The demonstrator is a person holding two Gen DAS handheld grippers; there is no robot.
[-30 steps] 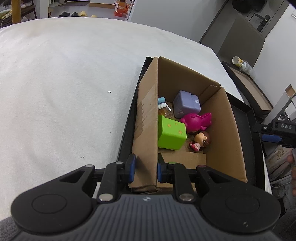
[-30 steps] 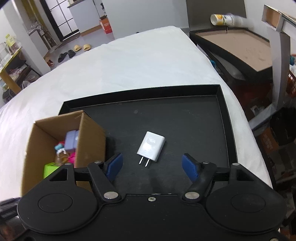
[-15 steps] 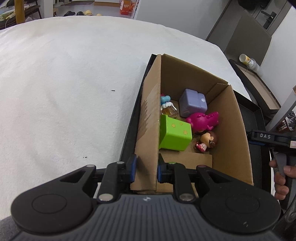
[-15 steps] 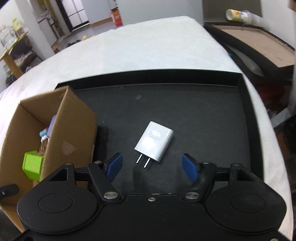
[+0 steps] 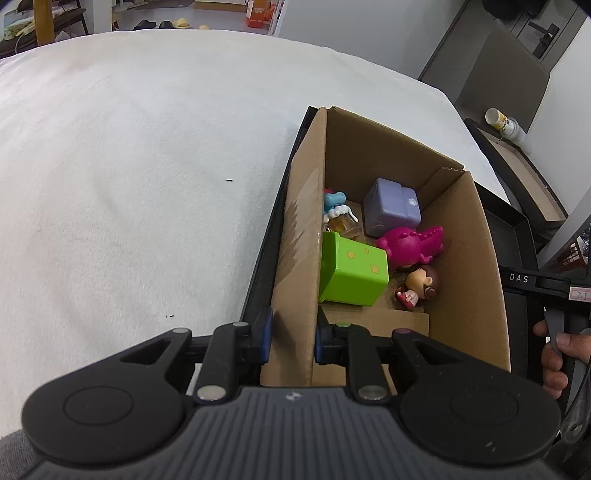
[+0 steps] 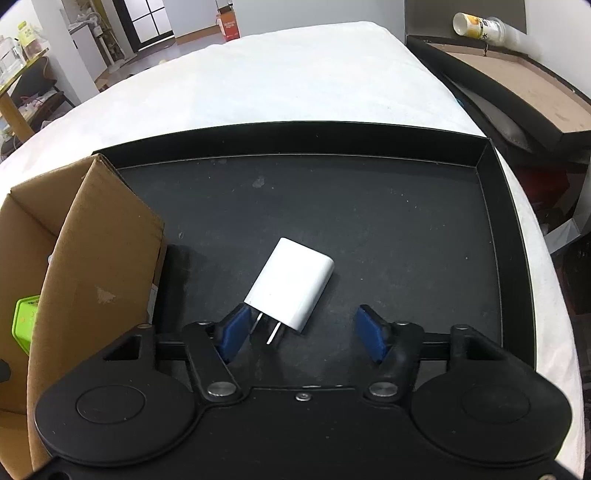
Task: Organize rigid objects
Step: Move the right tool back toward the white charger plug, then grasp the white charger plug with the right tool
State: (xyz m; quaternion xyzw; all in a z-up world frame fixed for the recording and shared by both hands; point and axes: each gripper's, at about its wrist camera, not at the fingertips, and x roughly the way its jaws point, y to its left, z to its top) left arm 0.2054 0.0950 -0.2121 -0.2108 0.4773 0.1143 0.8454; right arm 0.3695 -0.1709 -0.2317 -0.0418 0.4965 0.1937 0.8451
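Observation:
A white plug adapter (image 6: 291,282) lies flat on the black tray (image 6: 369,214), its two prongs toward me. My right gripper (image 6: 301,334) straddles its prong end and its jaws are closing; the left pad (image 6: 234,332) is at the adapter's corner, the right pad stands apart. My left gripper (image 5: 291,339) is shut on the near left wall of the cardboard box (image 5: 299,266). Inside the box lie a green block (image 5: 352,275), a purple cube (image 5: 391,212), a pink dinosaur (image 5: 413,245), a small doll (image 5: 419,288) and a blue-topped bottle (image 5: 338,216).
The tray sits on a white cloth-covered table (image 5: 129,166). A person's hand (image 5: 554,354) grips the right tool's handle at the left wrist view's right edge. Beyond the table stands a second black tray with a brown board (image 6: 524,77) and a lying cup (image 6: 476,26).
The right gripper has sunk toward the adapter, which now lies between its pads, and the pads have drawn closer together. The left gripper still grips the box wall.

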